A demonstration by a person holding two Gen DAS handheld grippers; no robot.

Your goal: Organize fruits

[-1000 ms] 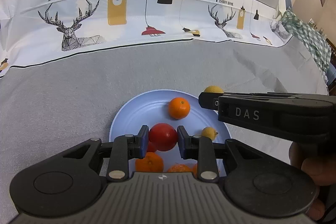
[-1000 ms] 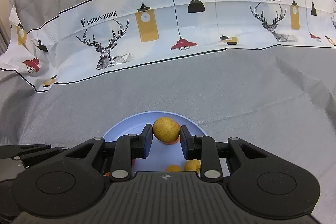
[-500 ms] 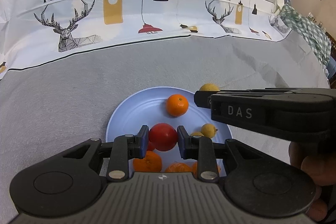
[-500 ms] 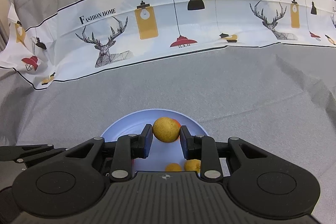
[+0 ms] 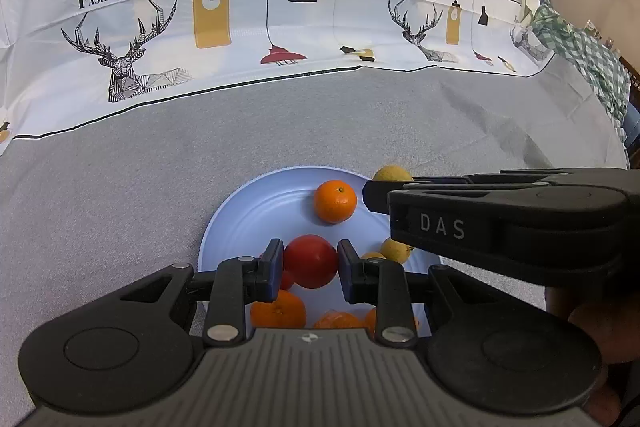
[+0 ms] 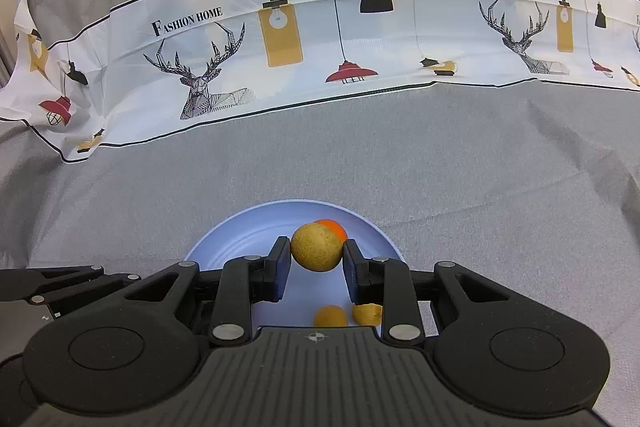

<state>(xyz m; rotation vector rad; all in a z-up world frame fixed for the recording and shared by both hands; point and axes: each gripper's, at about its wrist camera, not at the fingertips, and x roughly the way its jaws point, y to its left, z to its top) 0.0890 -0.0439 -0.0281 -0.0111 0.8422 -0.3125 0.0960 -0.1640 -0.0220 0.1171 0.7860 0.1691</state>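
A light blue plate (image 5: 256, 215) lies on the grey cloth and holds several oranges and small yellow fruits. My left gripper (image 5: 310, 261) is shut on a red fruit (image 5: 310, 261) above the plate's near part. An orange (image 5: 335, 201) sits at the plate's far side. My right gripper (image 6: 316, 253) is shut on a yellow-brown round fruit (image 6: 316, 247) above the plate (image 6: 240, 247); that fruit also shows in the left wrist view (image 5: 390, 173) at the right gripper's tip. An orange (image 6: 334, 227) lies behind it.
A white printed cloth band with deer and lamps (image 5: 240, 27) runs across the back of the grey tablecloth (image 5: 120, 187). A green checked cloth (image 5: 580, 55) lies at the far right. The right gripper's body (image 5: 500, 223) reaches over the plate's right side.
Both grippers keep their fruits and have barely moved. The plate sits slightly lower and nearer in both views.
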